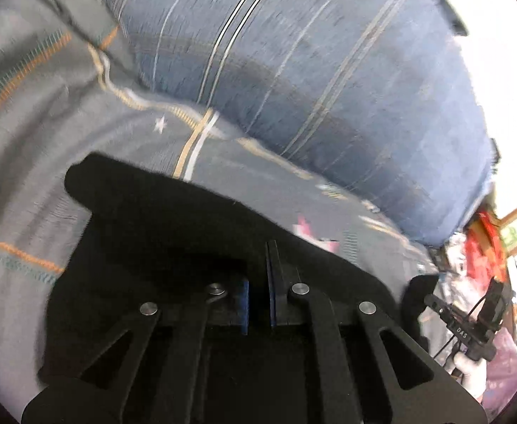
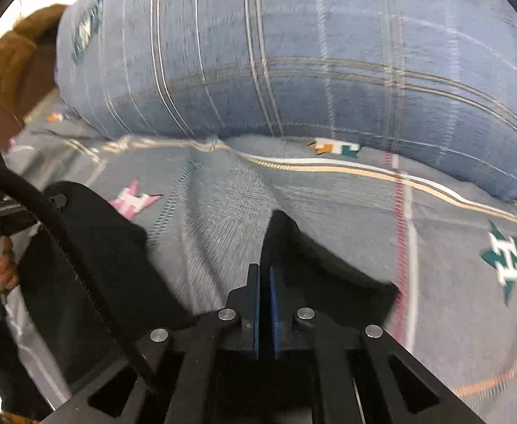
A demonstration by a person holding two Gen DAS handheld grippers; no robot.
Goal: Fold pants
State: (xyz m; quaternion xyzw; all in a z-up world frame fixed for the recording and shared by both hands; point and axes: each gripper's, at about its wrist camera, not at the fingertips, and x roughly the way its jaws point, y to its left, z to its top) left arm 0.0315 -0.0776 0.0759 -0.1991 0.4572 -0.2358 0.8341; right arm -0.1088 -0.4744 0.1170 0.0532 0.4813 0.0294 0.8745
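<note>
Black pants (image 1: pixel 159 219) on the grey bed sheet (image 1: pixel 28 141), near the blue pillow (image 1: pixel 329 70). Left gripper (image 1: pixel 258 282) and right gripper (image 2: pixel 264 282) pinched tight on cloth. Mid-fold; next, probably lifting both edges over together.

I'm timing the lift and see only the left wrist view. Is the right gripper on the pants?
Observer: Yes. The right gripper is shut on a raised fold of the pants.
Operator: What lies to the right of it?
Observer: Only sheet, with a teal star printed on it.
Operator: And where does the pillow end on that side?
Observer: The pillow ends at upper left, beside something brown; it is too blurred to identify.
</note>
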